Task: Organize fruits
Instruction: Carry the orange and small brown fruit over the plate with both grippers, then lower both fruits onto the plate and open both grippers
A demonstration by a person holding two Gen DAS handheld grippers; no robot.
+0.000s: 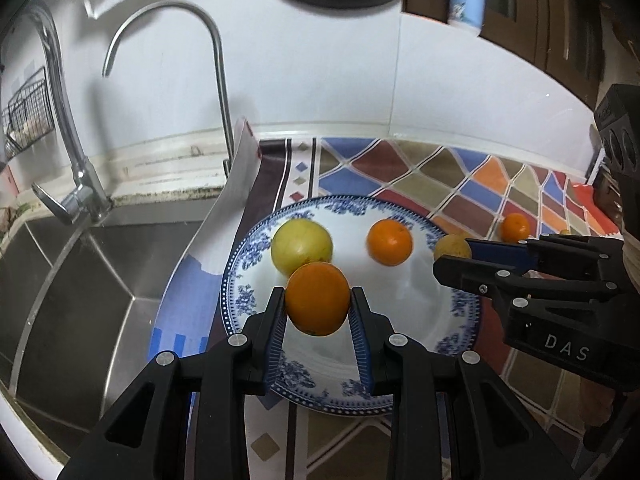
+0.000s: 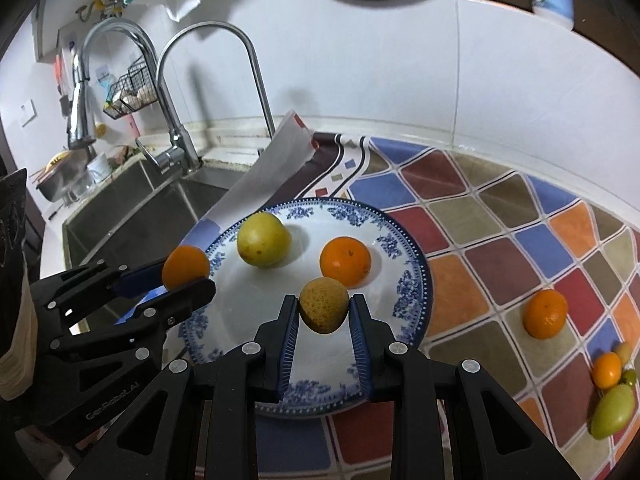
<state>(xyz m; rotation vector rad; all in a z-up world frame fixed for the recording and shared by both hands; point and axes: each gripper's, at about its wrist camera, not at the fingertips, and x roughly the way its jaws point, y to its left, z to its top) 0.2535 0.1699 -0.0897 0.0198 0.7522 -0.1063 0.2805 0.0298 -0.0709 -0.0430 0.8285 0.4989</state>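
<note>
- My own black frames cut off the near rim of the blue-and-white plate in both wrist views, and the small fruits at the far right are too distorted for me to name.
- My left gripper pinches an orange between both pads, held over the plate's left part.
- My right gripper pinches a speckled brownish-yellow fruit over the plate's middle.
- On the plate lie a yellow-green fruit and a second orange, apart from each other; open white surface lies nearer me.
- A third orange sits on the patterned cloth, right of the plate.
- The sink drops off just left of the plate.
</note>
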